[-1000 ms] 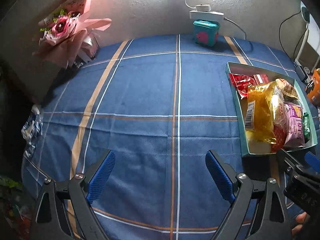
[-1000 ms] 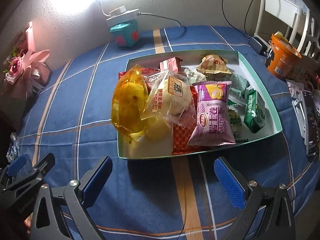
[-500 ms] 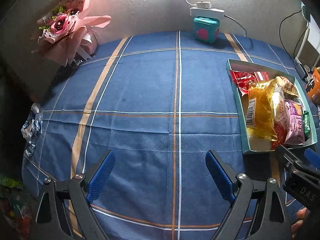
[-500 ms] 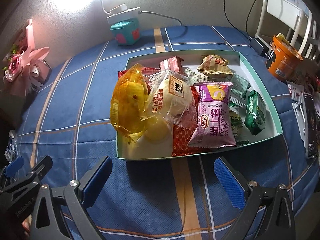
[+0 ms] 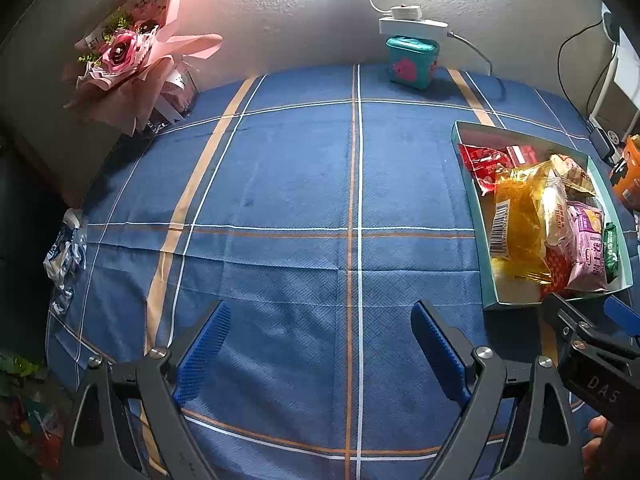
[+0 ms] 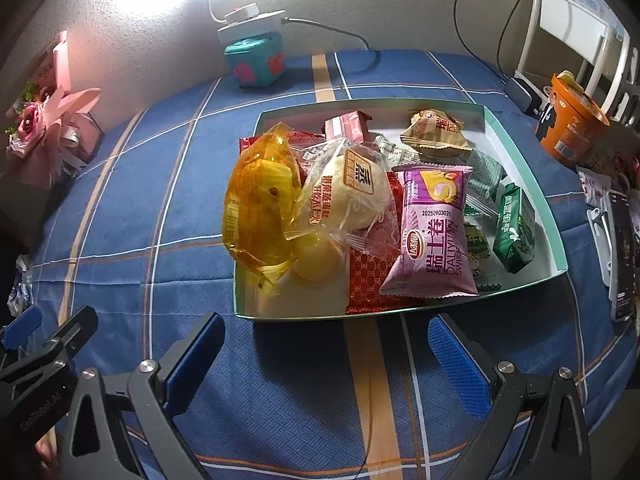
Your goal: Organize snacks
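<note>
Right wrist view: my right gripper (image 6: 324, 356) has its jaws wide apart with nothing between them, and the snack tray (image 6: 524, 152) sits just ahead of my fingertips. Snacks are heaped, so the lower packets are mostly buried. My left gripper (image 5: 320, 350) is spread wide too, over bare blue tablecloth (image 5: 280, 184), tray (image 5: 472, 196) off right, partly cut off.
</note>
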{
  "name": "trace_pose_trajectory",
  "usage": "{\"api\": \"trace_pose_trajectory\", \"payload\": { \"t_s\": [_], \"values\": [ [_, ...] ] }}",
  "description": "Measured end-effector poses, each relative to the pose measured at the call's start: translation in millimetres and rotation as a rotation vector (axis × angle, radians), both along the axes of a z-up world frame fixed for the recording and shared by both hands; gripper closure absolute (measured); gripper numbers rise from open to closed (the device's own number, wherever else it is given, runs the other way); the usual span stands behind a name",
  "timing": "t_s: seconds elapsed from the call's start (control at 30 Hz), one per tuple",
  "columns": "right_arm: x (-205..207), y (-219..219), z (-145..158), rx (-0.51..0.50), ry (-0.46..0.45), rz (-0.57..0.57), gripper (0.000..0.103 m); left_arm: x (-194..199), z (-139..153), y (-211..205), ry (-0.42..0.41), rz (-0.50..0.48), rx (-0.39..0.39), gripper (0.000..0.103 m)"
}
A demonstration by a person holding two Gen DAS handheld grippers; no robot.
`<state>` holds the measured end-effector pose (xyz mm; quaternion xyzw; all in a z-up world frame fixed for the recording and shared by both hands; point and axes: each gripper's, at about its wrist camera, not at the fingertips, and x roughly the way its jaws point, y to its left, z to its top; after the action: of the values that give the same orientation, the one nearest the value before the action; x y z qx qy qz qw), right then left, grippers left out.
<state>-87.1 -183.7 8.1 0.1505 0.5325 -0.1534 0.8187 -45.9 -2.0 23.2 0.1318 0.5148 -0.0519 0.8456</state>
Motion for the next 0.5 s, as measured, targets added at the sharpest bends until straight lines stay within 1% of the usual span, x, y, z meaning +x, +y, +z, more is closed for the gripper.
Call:
{"api": "trace_pose_trajectory", "payload": {
  "t_s": [0.5],
  "values": [
    [0.7,1.0,-2.4,-0.004,0.014,0.005,0.000,0.7,-1.9,-0.2,0.006,0.002,0.009,0.011]
  ]
}}
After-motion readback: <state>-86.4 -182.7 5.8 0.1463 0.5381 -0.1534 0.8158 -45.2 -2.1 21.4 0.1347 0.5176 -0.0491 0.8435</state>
